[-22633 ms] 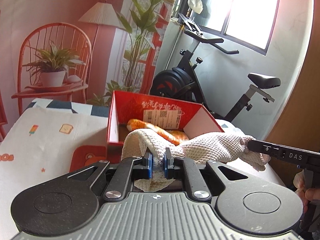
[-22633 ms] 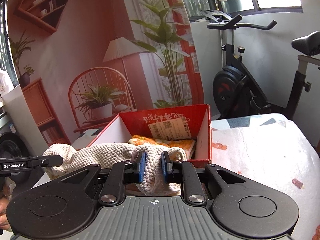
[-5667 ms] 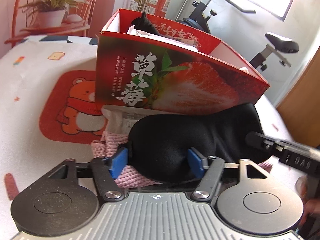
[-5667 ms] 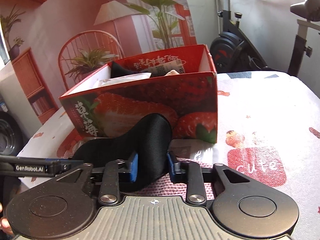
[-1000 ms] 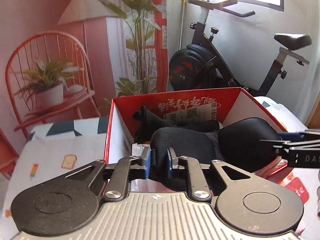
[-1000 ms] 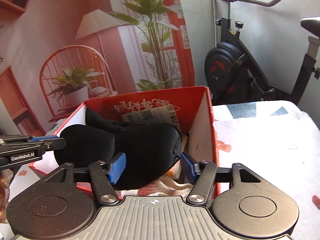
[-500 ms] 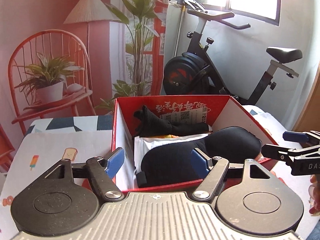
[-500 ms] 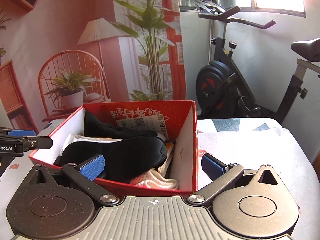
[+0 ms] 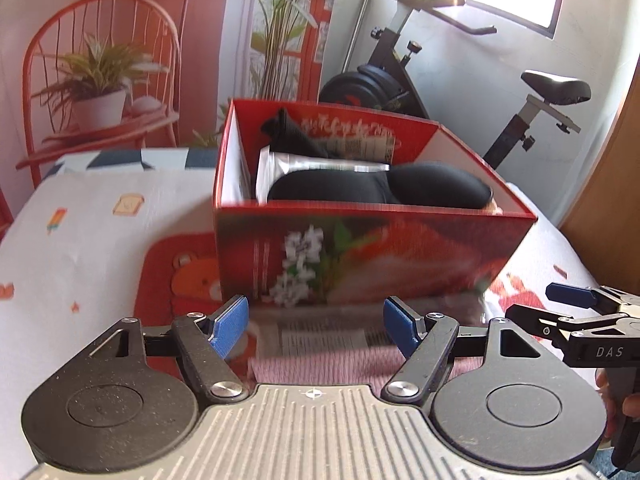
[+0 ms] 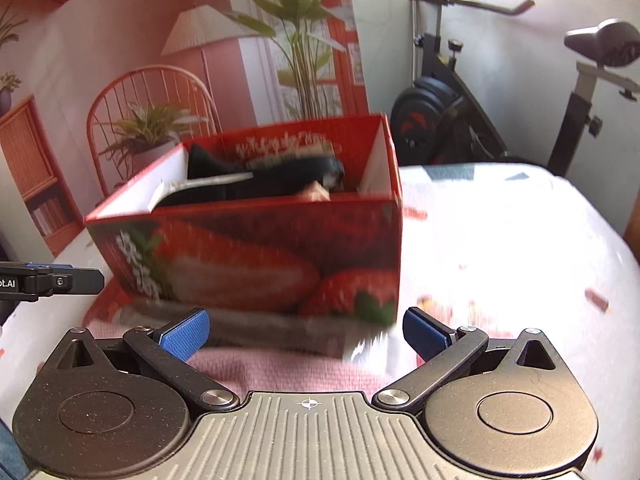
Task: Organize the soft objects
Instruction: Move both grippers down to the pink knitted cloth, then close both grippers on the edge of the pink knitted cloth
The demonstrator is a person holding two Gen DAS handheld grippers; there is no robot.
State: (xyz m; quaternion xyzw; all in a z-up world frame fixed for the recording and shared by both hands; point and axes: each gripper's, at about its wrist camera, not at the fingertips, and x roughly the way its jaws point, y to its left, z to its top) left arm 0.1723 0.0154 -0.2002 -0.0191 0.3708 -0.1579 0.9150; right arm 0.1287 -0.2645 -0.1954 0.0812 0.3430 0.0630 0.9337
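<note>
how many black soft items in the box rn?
2. A black eye mask lies across the front of the red box; a second black cloth piece stands at the back left corner. More may be buried underneath.

Each gripper, the left gripper (image 9: 316,324) and the right gripper (image 10: 306,330), is black with a ribbed grey top plate, two round black discs, silver pivot screws beside that plate, and blue textured pads (image 9: 230,320) on angled fingers.
</note>
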